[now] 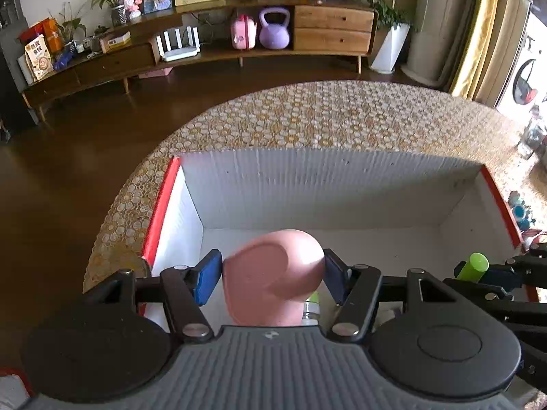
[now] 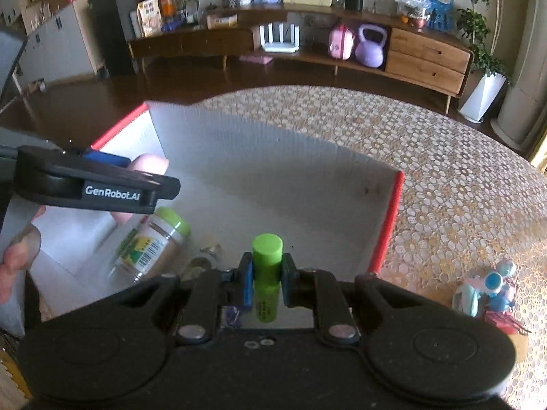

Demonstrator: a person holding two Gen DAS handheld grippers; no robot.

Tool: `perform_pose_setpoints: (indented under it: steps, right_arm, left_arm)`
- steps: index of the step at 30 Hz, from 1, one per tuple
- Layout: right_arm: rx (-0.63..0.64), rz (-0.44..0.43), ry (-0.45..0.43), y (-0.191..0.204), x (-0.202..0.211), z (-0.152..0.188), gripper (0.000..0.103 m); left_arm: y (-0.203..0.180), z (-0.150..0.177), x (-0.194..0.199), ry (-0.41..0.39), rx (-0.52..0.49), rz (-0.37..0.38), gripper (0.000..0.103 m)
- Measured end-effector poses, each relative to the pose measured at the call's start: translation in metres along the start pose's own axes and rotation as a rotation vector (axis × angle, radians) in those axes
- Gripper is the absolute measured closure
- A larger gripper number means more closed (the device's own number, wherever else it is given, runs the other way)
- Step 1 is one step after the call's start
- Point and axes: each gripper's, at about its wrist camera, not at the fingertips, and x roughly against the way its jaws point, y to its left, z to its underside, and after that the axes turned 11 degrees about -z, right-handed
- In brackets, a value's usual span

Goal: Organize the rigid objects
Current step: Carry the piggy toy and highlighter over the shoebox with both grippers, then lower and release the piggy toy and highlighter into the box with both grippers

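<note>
Far ahead of the hand-held gripper, across the dark wooden floor (image 1: 85,143), a long low wooden sideboard (image 1: 212,51) runs along the wall. In its open shelf stand a purple kettlebell (image 1: 274,29), a pink toy case (image 1: 243,31) just left of it, and a white router (image 1: 179,45) further left. A potted plant (image 1: 389,44) in a white planter stands at the sideboard's right end. Yellow curtains (image 1: 475,30) hang far right.

Each claw is matte black with blue pads on its fingers (image 1: 205,275). Behind the left claw (image 1: 273,273), silver rivets pin angular black link arms to two round black discs flanking a ribbed grey housing. White "GenRobot.AI" lettering marks its side. The right claw (image 2: 267,278) has the same black discs and silver rivets.
</note>
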Motion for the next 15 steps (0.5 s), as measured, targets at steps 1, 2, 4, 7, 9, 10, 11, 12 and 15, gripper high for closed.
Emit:
perform_pose_setpoints:
  steps: [1,2,4,7,9,10,11,12,15]
  right_arm:
    - [0.003,-0.002,0.009,0.001,-0.004,-0.002,0.088]
    - [0.007,-0.001,0.017,0.001,-0.007,-0.003,0.088]
    - [0.014,0.001,0.025,0.001,-0.012,-0.005,0.088]
    - [0.018,0.005,0.037,0.003,-0.018,-0.005,0.087]
    - [0.014,0.004,0.043,0.002,-0.021,-0.005,0.087]
    - [0.011,0.002,0.046,0.002,-0.022,-0.005,0.087]
    - [0.01,0.0,0.048,0.001,-0.022,-0.004,0.086]
    - [0.011,0.0,0.045,0.002,-0.022,-0.004,0.086]
    - [0.006,0.0,0.025,0.001,-0.018,-0.004,0.083]
  left_arm:
    - [0.0,0.0,-0.003,0.007,-0.006,0.001,0.04]
    - [-0.002,0.0,-0.005,0.015,-0.012,0.003,0.04]
    - [-0.004,0.0,-0.01,0.029,-0.021,0.001,0.04]
    - [-0.005,0.001,-0.016,0.051,-0.031,0.0,0.04]
    - [-0.004,0.001,-0.019,0.068,-0.03,0.003,0.04]
    - [-0.004,0.0,-0.02,0.075,-0.028,0.006,0.04]
    - [-0.005,0.0,-0.02,0.081,-0.026,0.007,0.04]
    - [-0.005,0.001,-0.022,0.09,-0.025,0.009,0.04]
    - [-0.003,0.001,-0.026,0.123,-0.019,0.02,0.04]
